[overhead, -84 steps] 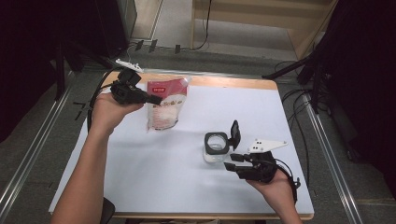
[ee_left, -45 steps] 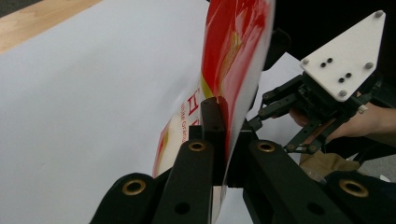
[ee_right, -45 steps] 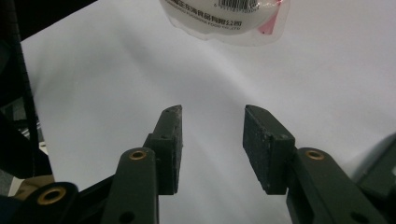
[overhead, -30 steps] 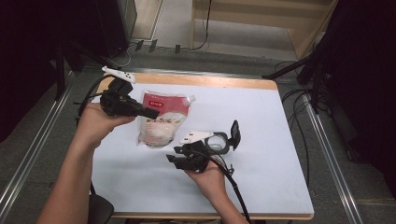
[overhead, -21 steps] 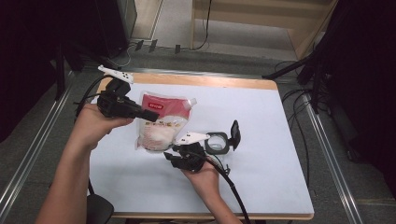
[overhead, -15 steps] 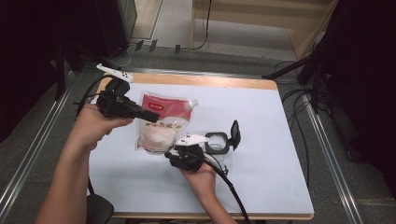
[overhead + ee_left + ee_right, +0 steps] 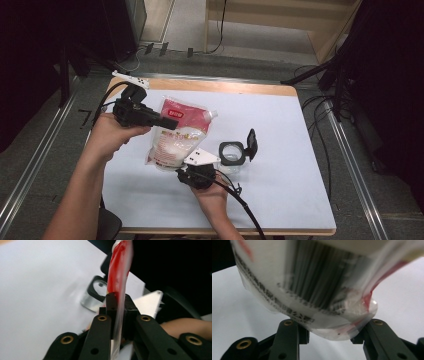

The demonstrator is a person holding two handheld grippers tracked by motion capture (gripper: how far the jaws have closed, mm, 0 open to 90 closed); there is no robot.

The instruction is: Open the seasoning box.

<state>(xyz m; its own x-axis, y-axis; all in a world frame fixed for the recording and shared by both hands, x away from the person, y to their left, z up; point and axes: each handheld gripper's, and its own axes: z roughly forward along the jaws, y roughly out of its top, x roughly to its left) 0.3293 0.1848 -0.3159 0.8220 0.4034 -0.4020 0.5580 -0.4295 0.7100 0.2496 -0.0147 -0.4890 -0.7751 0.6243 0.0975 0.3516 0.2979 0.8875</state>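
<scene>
High view: pouch (image 7: pixel 177 135) of white grains

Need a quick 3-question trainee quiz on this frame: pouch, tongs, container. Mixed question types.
1. True or false: the left tongs are shut on the red top edge of the red-and-clear plastic pouch of white grains.
2. Which thing stands on the white table just right of the pouch?
A. a clear square container with a black flip lid
B. a metal bowl
C. a glass bottle
3. Fill in: in the right gripper view, the right tongs have the pouch's ____ end between their jaws, the side that bears the barcode.

Key: 1 true; 2 A; 3 bottom. Whether the right pads press on the pouch cannot be told.
</scene>
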